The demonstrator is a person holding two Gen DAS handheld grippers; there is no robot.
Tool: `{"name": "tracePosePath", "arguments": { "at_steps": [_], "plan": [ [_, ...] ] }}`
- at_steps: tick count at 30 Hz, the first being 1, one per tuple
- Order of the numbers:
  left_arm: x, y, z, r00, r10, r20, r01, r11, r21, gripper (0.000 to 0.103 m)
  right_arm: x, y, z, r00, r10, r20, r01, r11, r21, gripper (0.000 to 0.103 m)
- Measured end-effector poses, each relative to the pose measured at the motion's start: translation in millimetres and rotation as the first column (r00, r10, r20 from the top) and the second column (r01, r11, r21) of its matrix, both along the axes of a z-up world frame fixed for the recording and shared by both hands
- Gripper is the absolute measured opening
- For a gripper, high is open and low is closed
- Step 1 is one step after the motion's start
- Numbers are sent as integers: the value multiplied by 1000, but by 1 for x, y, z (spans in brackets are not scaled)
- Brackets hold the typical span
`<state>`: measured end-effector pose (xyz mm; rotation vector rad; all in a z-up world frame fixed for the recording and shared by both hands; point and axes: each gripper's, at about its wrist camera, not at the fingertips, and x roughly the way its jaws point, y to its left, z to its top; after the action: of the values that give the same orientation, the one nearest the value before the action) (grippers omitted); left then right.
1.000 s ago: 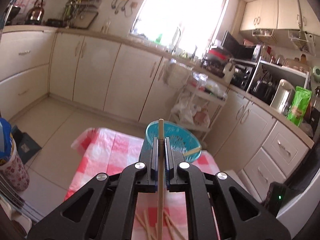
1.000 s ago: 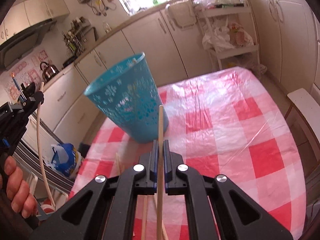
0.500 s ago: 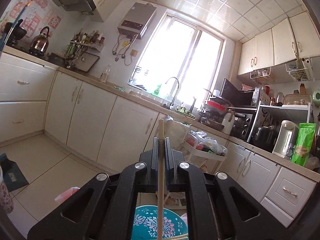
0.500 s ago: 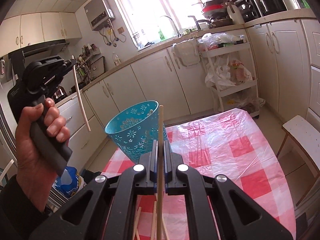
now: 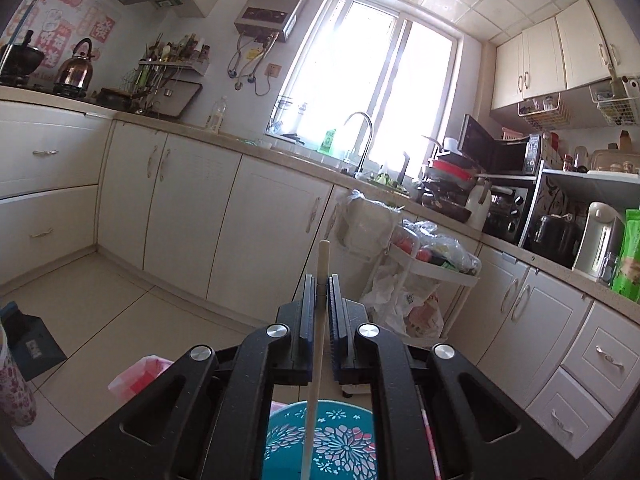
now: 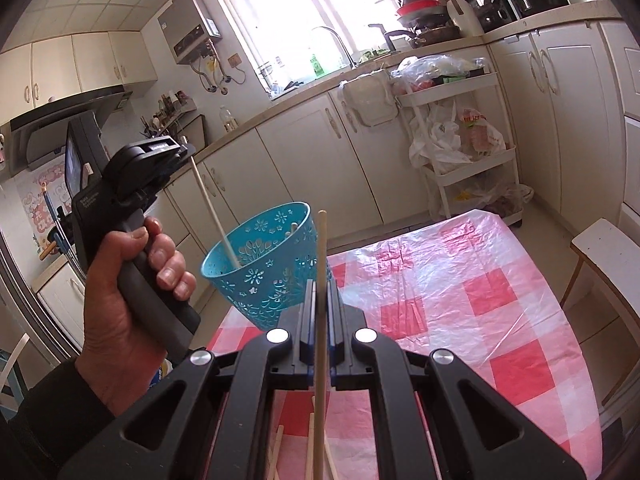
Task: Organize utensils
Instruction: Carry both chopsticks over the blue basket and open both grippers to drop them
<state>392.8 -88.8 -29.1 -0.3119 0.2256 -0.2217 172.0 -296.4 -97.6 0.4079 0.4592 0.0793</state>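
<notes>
Chopstick [image 6: 218, 216] pinched in the left gripper [image 6: 186, 151] dipped into the teal holder [image 6: 266, 268] at ten o'clock; release only once upright; right gripper [image 6: 320, 292] jaws clamped a second chopstick [image 6: 320, 320]

Little can be read. In the upper left of the left wrist view, pink wall stickers [image 5: 64, 20] carry large red Chinese characters, too distorted to make out. In the right wrist view, at left, the black handheld gripper [image 6: 120, 184] bears small white lettering on its side, too small to read.
</notes>
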Motion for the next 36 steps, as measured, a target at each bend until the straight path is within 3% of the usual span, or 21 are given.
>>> {"name": "tracePosePath", "arguments": {
  "at_steps": [11,14,16,21,25,30,36],
  "plan": [
    [-3,6,-20,996,-6,-86,9,999,34,8,1,1,1,1000,4,8,-4,1000,9,6],
    [-17,18,-14,994,12,-111,-9,999,33,26,-1,3,5,1000,10,28,-11,1000,16,6],
    [-29,30,-11,990,38,-133,-36,999,18,47,-4,5,11,998,17,52,-18,1000,24,6],
    [-67,62,-17,979,77,-188,-82,997,-16,56,-1,17,43,986,52,156,-59,997,41,6],
    [-77,85,-29,964,99,-246,-114,992,-48,58,25,29,71,969,65,236,-82,995,62,6],
    [-77,109,-28,960,137,-243,-157,986,-63,58,76,41,96,947,20,321,-44,997,70,6],
    [-70,122,-26,958,134,-252,-162,982,-93,58,128,48,94,941,-83,329,59,995,81,6]
  ]
}}
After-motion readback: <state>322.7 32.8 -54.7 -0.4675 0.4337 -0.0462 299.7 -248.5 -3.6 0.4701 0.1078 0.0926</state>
